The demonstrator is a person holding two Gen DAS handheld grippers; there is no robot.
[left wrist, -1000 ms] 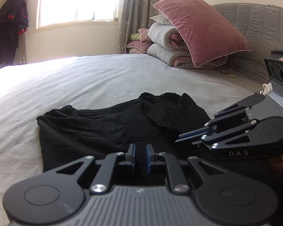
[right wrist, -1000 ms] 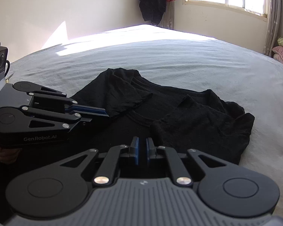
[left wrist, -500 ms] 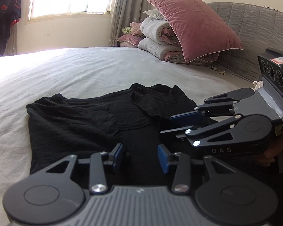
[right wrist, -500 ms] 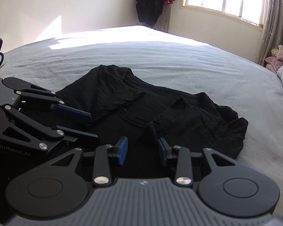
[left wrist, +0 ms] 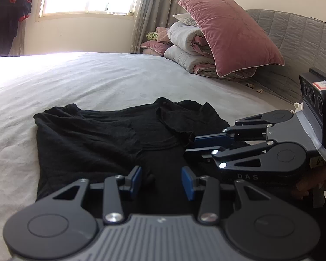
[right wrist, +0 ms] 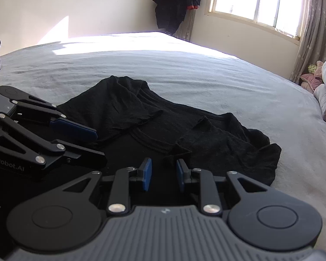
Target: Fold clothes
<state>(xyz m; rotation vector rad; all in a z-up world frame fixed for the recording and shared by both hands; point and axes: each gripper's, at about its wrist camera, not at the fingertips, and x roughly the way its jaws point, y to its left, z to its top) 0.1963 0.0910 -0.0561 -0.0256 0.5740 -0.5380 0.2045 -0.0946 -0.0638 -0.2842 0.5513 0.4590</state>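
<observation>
Black tee [left wrist: 93, 143] is spread on the bed [left wrist: 102, 80] with both sleeves folded in, and I'm at its near hem: left gripper [left wrist: 161, 181] gaping empty, right gripper [right wrist: 161, 175] closing on nothing yet, so next I'd guess pinch and flip.

Matt black knit shirt [left wrist: 93, 143], soft grey bedsheet [left wrist: 97, 80], velvety pink pillow [left wrist: 228, 32]
</observation>
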